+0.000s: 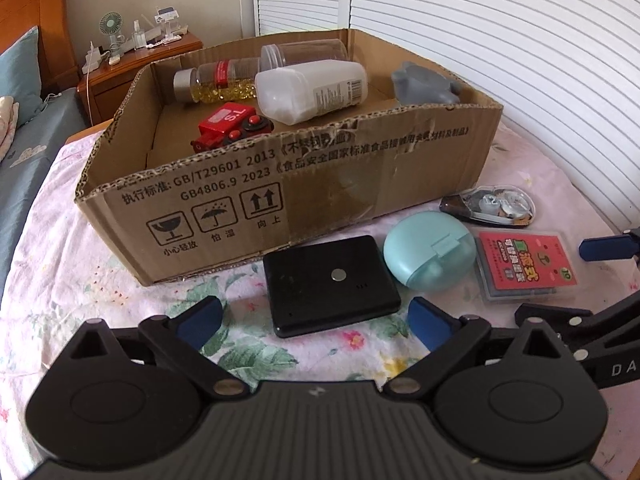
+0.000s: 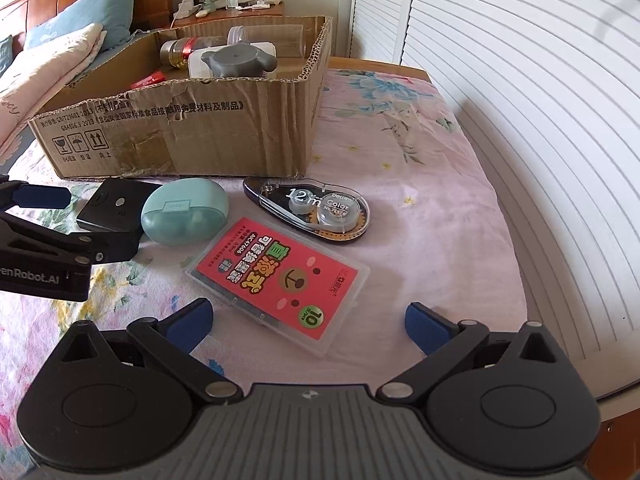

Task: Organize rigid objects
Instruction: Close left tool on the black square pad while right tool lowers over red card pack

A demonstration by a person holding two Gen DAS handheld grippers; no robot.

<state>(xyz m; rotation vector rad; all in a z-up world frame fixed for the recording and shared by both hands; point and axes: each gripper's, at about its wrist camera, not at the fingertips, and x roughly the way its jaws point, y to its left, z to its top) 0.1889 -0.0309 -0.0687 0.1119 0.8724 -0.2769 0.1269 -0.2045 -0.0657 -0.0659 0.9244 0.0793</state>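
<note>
A cardboard box (image 1: 328, 184) (image 2: 224, 136) stands on the flowered cloth and holds a white bottle (image 1: 312, 90), a clear bottle with yellow capsules (image 1: 216, 82), a red toy (image 1: 230, 126) and a grey lid (image 1: 426, 84) (image 2: 240, 60). In front of it lie a black flat device (image 1: 330, 284) (image 2: 114, 206), a teal case (image 1: 428, 254) (image 2: 186, 210), a red card box (image 1: 526, 266) (image 2: 280, 280) and a correction tape (image 1: 494, 204) (image 2: 312, 210). My left gripper (image 1: 316, 322) is open just before the black device. My right gripper (image 2: 308, 326) is open around the near end of the red card box.
The table's wooden edge (image 2: 408, 66) runs along a white louvred door (image 2: 520, 80) on the right. A bed with pillows (image 2: 52, 64) lies to the left. A nightstand (image 1: 140, 60) with a small fan stands behind the box.
</note>
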